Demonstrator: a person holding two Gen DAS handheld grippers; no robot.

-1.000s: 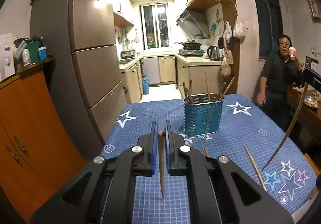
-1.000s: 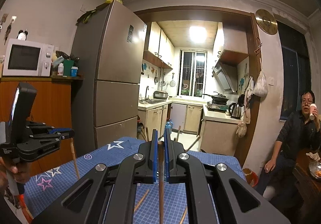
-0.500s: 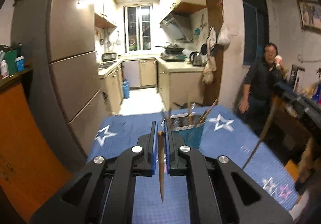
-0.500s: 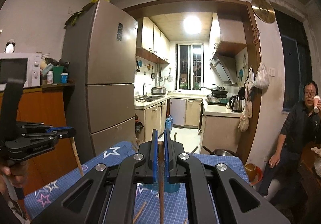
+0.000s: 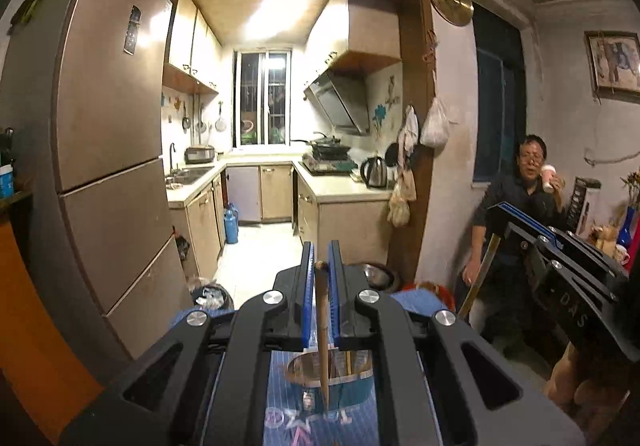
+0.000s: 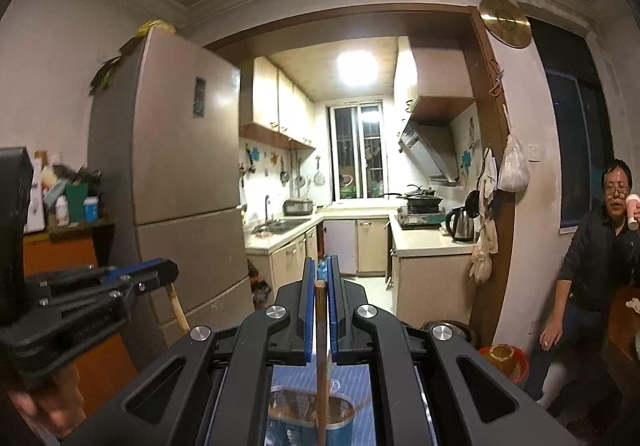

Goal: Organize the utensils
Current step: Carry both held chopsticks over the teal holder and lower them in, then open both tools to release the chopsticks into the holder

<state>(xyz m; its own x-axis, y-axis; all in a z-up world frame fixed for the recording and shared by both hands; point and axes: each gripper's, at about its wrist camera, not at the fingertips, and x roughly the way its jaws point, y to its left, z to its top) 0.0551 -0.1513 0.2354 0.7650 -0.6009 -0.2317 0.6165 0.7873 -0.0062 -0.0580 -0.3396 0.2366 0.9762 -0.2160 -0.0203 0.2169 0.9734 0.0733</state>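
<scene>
While each gripper squeezes 1 chopstick, the left gripper (image 5: pixel 320 266) and right gripper (image 6: pixel 320 278) hang above the blue holder (image 6: pixel 312 422).

Legible text: embossed letters "DAS" on the black body of the right tool (image 5: pixel 576 316). Faint lettering on the left tool (image 6: pixel 92 326) body is too blurred to read.

- Looking forward from the left wrist along two black, blue-padded fingers (image 5: pixel 308 298), facing the lit kitchen doorway, close above the teal perforated utensil holder (image 5: pixel 332 386).
- Looking from the right wrist likewise, close over that holder (image 6: pixel 312 422).
- Sharing the tall bronze refrigerator (image 5: pixel 100 134) (image 6: pixel 180 150).
</scene>
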